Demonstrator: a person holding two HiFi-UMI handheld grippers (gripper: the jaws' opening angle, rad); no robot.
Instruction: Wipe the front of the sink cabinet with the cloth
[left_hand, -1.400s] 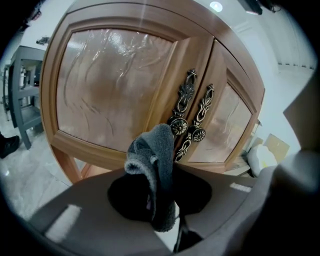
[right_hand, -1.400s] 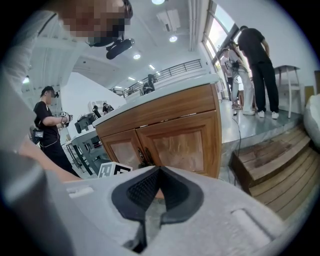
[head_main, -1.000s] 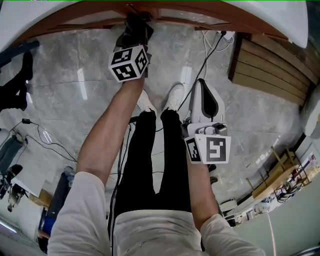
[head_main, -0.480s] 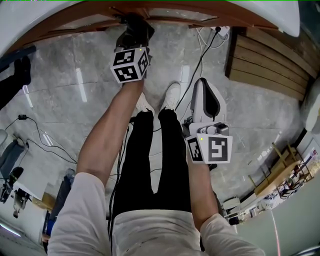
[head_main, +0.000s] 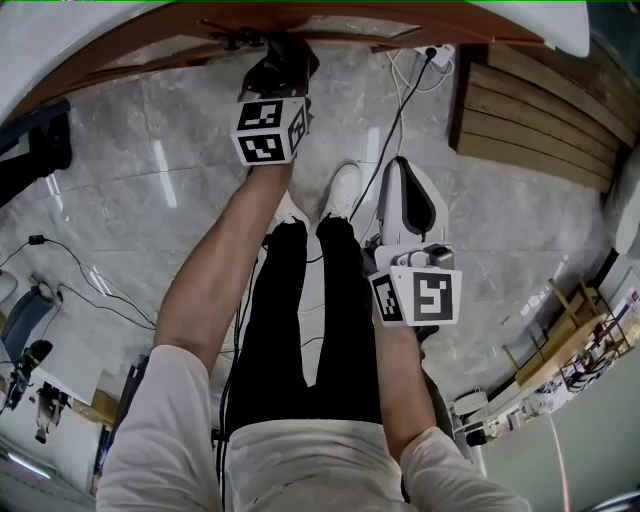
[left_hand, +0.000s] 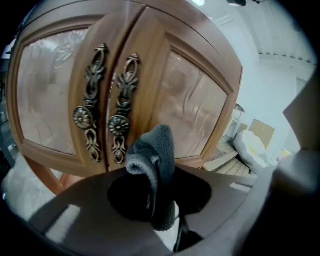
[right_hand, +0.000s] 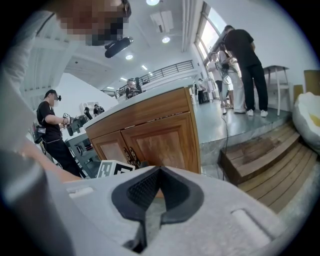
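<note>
Between left tool (left_hand: 159, 197) jaws: grey cloth (left_hand: 155, 155), pinched, before cabinet (left_hand: 145, 65) doors.

Cabinet front only partly showing
The top edge of the head view is cropping the sink cabinet (head_main: 150, 42); in the left gripper view the cloth (left_hand: 154, 157) is covering part of its lower frame.

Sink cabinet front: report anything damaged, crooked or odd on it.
Nothing stands out. Both doors sit shut and level, the two ornate handles hang straight side by side, and the grey cloth is clamped in the left gripper.
</note>
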